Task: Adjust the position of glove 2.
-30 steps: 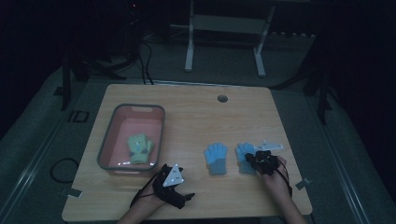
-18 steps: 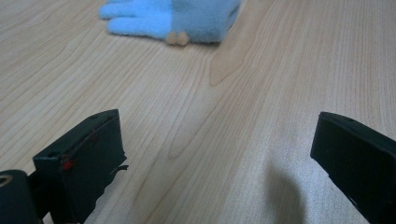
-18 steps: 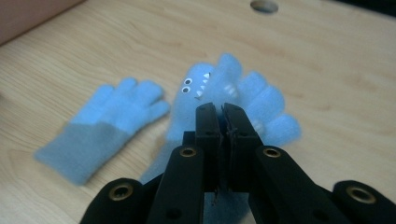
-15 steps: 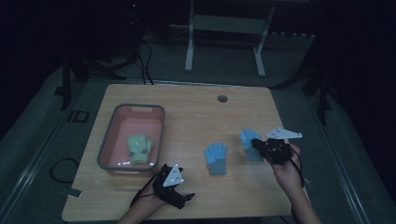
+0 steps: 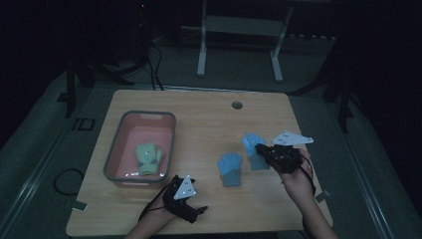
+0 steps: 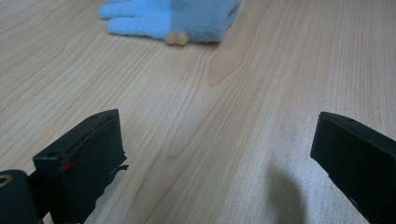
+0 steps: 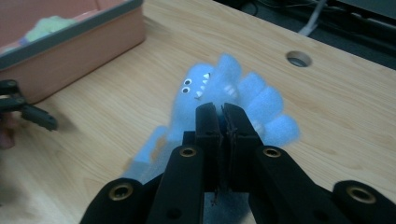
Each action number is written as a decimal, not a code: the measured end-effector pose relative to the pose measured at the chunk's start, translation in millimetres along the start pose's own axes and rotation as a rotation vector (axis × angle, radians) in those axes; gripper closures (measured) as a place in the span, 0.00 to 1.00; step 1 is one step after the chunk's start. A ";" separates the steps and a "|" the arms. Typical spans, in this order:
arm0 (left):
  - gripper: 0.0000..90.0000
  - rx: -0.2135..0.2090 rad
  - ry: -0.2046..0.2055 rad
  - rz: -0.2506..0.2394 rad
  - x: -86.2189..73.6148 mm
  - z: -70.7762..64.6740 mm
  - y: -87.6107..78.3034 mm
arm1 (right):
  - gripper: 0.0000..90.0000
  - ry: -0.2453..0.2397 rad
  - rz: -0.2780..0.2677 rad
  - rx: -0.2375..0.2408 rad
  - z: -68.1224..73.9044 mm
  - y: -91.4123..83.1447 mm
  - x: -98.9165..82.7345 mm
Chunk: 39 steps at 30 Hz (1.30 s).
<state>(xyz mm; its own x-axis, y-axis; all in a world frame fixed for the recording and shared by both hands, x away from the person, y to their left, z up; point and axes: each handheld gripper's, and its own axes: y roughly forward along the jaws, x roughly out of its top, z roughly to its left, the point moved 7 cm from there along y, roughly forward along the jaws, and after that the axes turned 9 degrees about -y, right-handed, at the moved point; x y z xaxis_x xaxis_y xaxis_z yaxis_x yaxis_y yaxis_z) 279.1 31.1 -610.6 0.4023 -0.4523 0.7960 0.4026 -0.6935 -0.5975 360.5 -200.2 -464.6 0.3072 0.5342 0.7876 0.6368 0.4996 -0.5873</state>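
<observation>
Dim room, wood table [image 5: 209, 119]: right gripper [image 7: 221, 112] pinching blue glove [image 7: 219, 86] mid-frame, likely bound for bin [image 5: 112, 154] at left; left gripper [image 6: 215, 154] spread, idle, bottom.

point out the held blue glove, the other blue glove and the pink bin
held glove [image 7: 219, 88], right gripper view, on its fuzzy palm by the little eyes
other glove [image 5: 230, 168], high view, middle of its palm, lying on the table
bin [image 5: 171, 137], high view, on its right grey rim
</observation>
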 end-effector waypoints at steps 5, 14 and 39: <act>0.03 -0.002 0.000 0.000 -0.1 -0.2 -0.1 | 0.95 -0.022 0.006 0.034 16.7 11.8 4.2; 0.03 0.000 0.008 0.002 -0.2 -0.3 -0.1 | 0.95 -0.040 0.029 0.048 39.9 34.1 3.1; 0.03 -0.003 0.012 0.001 -0.3 -1.3 -0.3 | 0.95 0.025 0.152 0.098 60.1 91.4 -40.7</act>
<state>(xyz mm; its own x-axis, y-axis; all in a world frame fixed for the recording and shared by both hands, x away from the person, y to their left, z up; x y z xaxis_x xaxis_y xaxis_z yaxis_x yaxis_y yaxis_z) 277.8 30.8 -610.5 0.3928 -0.4594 0.7967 0.3996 -0.6950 -0.5977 363.6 -135.3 -561.6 0.4135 0.5921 0.6917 0.5096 0.4791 -0.7147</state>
